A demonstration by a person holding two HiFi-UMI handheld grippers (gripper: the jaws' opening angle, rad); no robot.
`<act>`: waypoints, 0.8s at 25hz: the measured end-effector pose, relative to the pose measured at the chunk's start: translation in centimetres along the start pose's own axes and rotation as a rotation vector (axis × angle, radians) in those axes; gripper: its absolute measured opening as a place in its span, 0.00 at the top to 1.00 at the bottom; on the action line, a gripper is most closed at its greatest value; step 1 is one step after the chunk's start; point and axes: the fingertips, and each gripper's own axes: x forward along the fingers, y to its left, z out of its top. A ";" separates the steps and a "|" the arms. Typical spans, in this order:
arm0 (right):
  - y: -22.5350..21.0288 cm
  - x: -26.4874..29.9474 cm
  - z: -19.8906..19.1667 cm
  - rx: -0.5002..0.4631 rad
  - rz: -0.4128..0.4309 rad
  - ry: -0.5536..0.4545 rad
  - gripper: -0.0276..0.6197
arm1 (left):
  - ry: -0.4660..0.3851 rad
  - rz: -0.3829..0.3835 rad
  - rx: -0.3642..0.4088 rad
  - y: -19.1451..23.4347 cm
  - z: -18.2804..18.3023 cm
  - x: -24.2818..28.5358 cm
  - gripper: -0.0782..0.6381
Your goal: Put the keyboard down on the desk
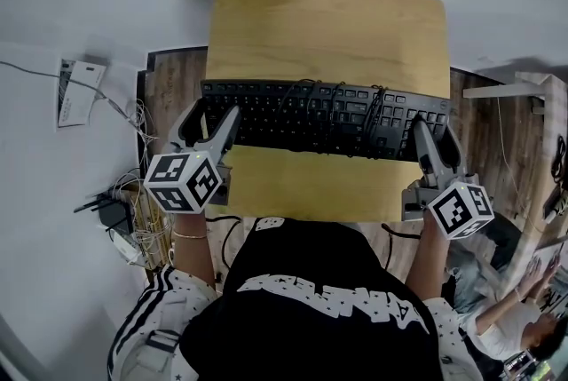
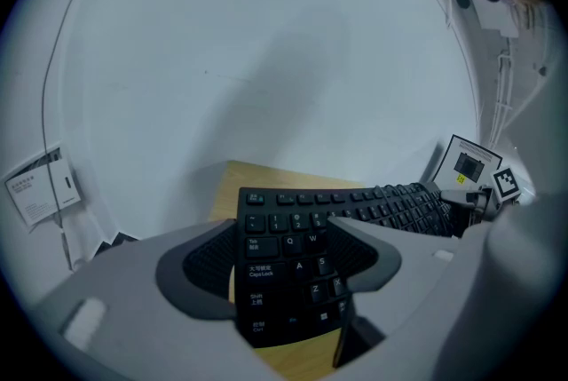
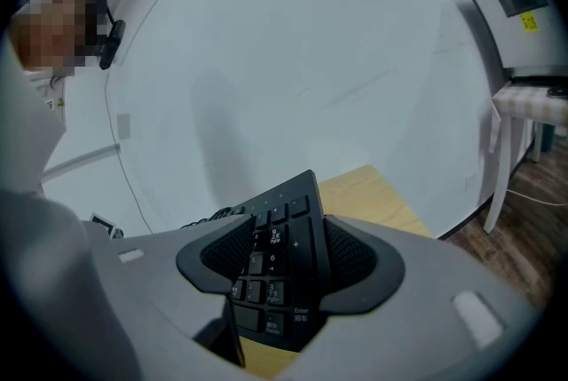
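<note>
Black keyboard (image 1: 311,113) clamped by left tongs (image 1: 213,120), right tongs (image 1: 433,133)

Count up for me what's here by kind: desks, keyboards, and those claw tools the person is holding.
desk: 1
keyboard: 1
claw tools (grippers): 2, the left gripper and the right gripper, one at each end of the keyboard
Total: 4

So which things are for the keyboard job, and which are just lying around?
For the job: black keyboard, light wooden desk, left gripper and right gripper, each clamped on a keyboard end.
Just lying about: white paper card, tangle of thin cables, white side table.
</note>
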 end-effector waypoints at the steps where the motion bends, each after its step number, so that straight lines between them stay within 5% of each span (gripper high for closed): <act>1: -0.1 0.0 -0.1 0.003 -0.005 0.002 0.57 | 0.005 -0.002 0.001 0.0 -0.1 0.1 0.47; 20: 0.8 -0.4 0.4 0.048 -0.023 0.050 0.57 | 0.127 -0.022 -0.006 0.4 0.7 -0.7 0.49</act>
